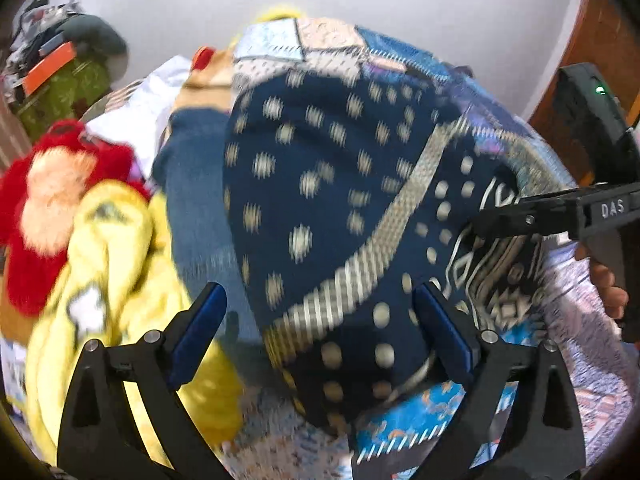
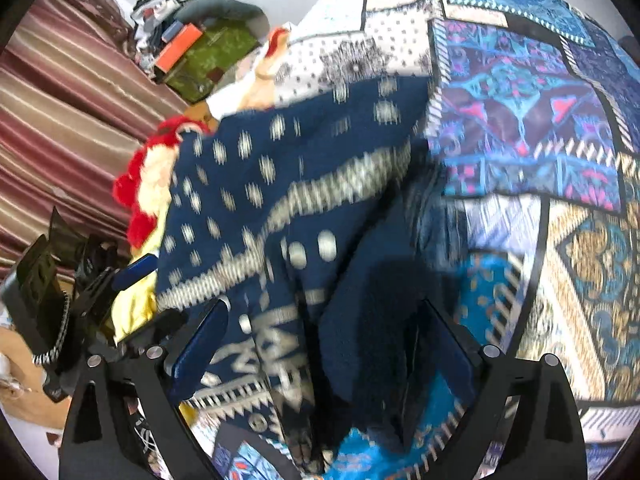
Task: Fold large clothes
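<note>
A navy cloth (image 1: 340,208) with pale dots and a striped band lies bunched on a patchwork bedspread (image 2: 520,92). In the left wrist view my left gripper (image 1: 320,328) stands open over its near part. The cloth lies between the blue pads (image 1: 200,332), which do not press on it. In the right wrist view my right gripper (image 2: 320,344) is open too, its jaws wide around a dark fold of the same cloth (image 2: 280,208). A black finger (image 1: 520,220) of the right gripper shows at the right of the left wrist view, with a hand (image 1: 604,288) under it.
A yellow garment (image 1: 108,280), a red fuzzy item (image 1: 48,184) and a blue garment (image 1: 196,184) are heaped to the left of the cloth. A cluttered green-covered stand (image 2: 208,56) and a striped curtain (image 2: 60,120) stand beyond. A wooden door (image 1: 592,48) is at the right.
</note>
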A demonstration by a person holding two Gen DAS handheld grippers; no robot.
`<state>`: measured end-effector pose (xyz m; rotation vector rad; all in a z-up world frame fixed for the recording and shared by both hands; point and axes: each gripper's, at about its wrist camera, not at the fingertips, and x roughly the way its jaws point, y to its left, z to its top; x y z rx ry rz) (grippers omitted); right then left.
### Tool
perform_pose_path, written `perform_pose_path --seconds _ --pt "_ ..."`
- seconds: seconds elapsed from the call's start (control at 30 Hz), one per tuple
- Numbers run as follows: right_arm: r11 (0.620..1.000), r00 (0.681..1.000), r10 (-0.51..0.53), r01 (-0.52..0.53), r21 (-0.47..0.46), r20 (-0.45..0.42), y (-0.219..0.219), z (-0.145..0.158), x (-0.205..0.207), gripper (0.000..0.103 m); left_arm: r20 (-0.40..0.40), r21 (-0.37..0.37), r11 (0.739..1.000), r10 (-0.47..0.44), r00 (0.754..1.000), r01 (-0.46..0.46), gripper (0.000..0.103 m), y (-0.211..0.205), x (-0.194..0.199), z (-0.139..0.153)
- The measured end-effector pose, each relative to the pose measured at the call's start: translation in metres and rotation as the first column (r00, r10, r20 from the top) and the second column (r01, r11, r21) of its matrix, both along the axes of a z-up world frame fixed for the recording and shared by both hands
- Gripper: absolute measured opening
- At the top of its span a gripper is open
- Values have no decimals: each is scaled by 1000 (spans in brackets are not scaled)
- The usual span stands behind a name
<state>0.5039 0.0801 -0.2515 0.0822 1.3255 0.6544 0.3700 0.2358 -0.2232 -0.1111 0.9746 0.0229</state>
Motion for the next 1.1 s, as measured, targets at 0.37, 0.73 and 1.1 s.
perform_pose_path --seconds 0.37,0.73,1.1 --pt "997 997 7 0 -77 82 -50 14 -90 95 14 -45 994 99 995 -98 96 -9 -67 18" --pt "990 855 -99 31 140 509 -91 208 -195 95 453 11 996 71 888 -85 96 -57 -176 193" --pt "955 576 -244 3 297 780 -111 315 -335 95 765 77 983 47 642 -164 96 -124 -297 275"
